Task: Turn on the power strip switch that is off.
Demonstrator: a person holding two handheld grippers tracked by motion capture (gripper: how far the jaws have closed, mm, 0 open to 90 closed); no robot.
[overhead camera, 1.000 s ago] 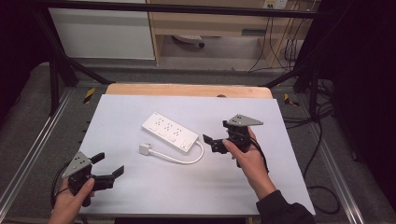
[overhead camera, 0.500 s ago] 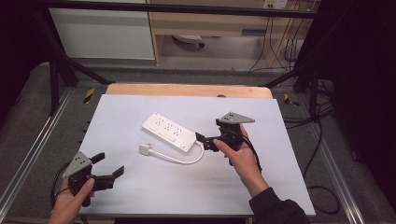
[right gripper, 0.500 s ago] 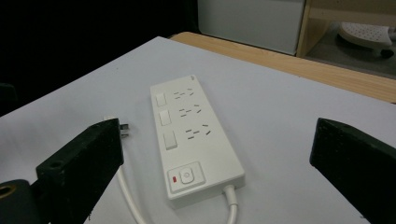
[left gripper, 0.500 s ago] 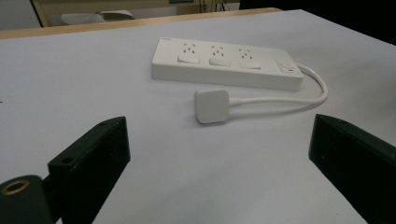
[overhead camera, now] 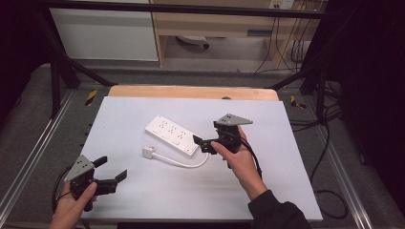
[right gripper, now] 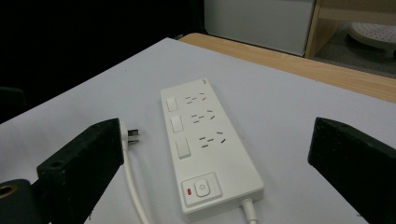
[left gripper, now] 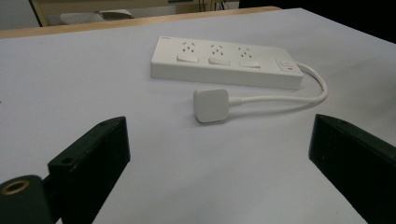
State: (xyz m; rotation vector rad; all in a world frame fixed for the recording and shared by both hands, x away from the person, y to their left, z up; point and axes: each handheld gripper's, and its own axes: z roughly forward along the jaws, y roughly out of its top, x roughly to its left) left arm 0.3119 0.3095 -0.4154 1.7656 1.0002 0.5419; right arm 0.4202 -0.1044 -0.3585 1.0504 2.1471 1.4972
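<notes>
The worktop [overhead camera: 143, 200] carries a pale sheet; a strip of bare wood [overhead camera: 191, 91] shows along its far edge. A dark metal frame [overhead camera: 57, 57] rises around it, with rails [overhead camera: 28, 162] on the grey floor at either side. Yellow-and-black tape marks [overhead camera: 90, 97] sit near the far corners. Behind stand a white cabinet [overhead camera: 105, 33] and a wooden shelf unit [overhead camera: 215, 24] with a round pale object [overhead camera: 193, 40] under it. Black cables [overhead camera: 329, 138] trail over the floor at the right.
</notes>
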